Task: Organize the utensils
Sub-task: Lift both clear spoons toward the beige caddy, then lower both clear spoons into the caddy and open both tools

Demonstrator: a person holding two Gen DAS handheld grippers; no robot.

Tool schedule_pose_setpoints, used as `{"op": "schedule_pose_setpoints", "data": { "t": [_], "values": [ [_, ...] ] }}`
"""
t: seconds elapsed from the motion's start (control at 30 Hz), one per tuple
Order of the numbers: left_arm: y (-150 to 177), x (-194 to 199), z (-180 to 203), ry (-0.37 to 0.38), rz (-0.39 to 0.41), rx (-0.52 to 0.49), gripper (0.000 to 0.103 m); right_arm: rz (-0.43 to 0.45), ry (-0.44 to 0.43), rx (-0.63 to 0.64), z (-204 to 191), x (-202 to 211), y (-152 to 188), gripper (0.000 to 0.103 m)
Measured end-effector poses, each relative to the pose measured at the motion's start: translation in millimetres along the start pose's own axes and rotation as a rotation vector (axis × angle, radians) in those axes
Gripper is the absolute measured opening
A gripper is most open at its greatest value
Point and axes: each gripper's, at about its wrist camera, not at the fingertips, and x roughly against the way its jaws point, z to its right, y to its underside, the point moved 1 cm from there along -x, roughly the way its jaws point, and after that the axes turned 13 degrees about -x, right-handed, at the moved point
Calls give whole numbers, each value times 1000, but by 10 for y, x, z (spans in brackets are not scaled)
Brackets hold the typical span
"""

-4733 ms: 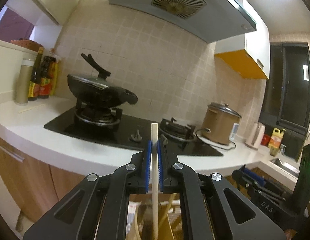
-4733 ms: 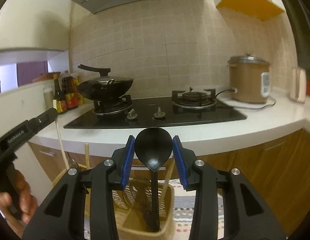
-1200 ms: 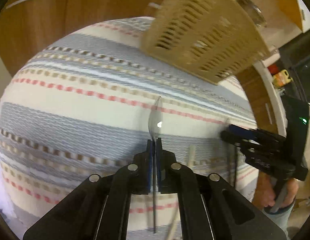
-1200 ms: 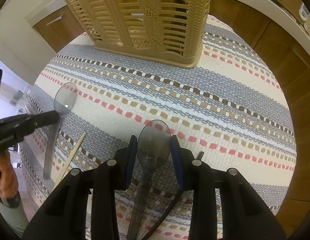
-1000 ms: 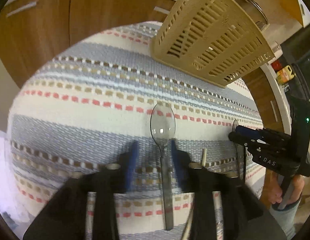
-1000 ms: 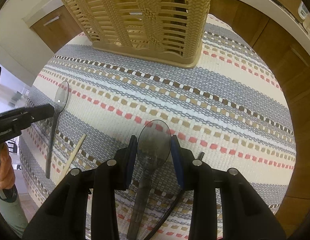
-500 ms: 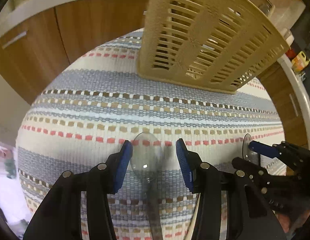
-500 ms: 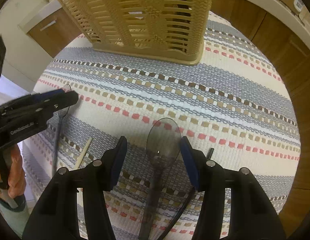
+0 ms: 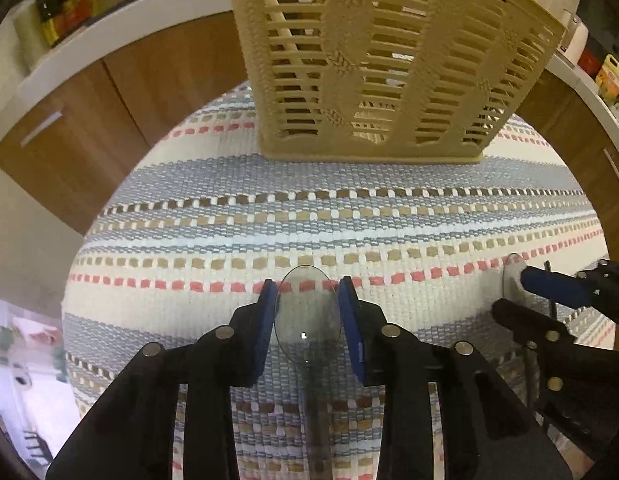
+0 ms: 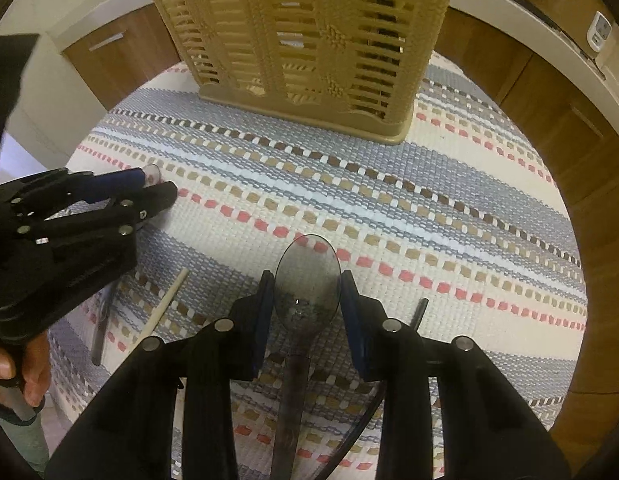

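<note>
The clear spoon (image 9: pixel 307 320) lies flat on the mat with its glossy oval bowl between the blue pads of the left gripper (image 9: pixel 307 292). The mat's stripes show through the bowl. Its slim handle runs back under the claw's black body. The jaws have just been closing and now stand narrow, with both pads meeting the rim of the bowl.

The smoky spoon (image 10: pixel 307 284) sits the same way in the right gripper (image 10: pixel 307 286). Its darker grey, see-through bowl pokes a little past the fingertips, and its flat handle trails back beneath the claw. These jaws too have just been closing, and the pads press on the bowl's two edges.

Just left of the right claw a pale round wooden chopstick (image 10: pixel 165 304) lies slantwise. Just right of it the thin black end of another utensil (image 10: pixel 419 312) shows. Farther left a person's hand (image 10: pixel 25 364) grips the handle of the left claw.

Both claws are over a coarse woven mat (image 9: pixel 229 220), striped grey, cream, tan, brown and red. Ahead of both sets of fingertips, well apart from them, a beige plastic basket (image 9: pixel 369 60) stands on the mat. Its walls are slatted, with moulded braid-like bands. Beyond it are smooth wooden cabinet doors (image 9: pixel 89 140) under a white counter edge (image 9: pixel 121 28).
</note>
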Motion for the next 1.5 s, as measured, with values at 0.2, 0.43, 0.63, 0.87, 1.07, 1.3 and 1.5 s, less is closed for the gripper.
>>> {"op": "schedule_pose_setpoints", "data": {
  "t": [0.2,0.43,0.63,0.87,1.07,1.3,1.5],
  "values": [
    [23,432,-25,63,162,44,30,98,-104,1,92,374,9,30],
    [-26,1310,-219,119,470,93,30,270,-272,-42,148,957,-68,30],
    [-299,1842,-298,79,650,97,30,437,-272,-40,109,1453,-407,30],
    [-733,2262,-407,25,782,76,30,619,-207,-77,104,1790,-871,30],
    [-1039,2385,-520,-58,860,85,30,760,-136,-136,191,1881,-1273,30],
    [-1301,2104,-639,-33,875,99,30,944,-105,-85,240,1798,-1460,30],
    [-1389,1843,-650,-41,862,104,30,990,-103,-90,292,1590,-1457,30]
  ]
}}
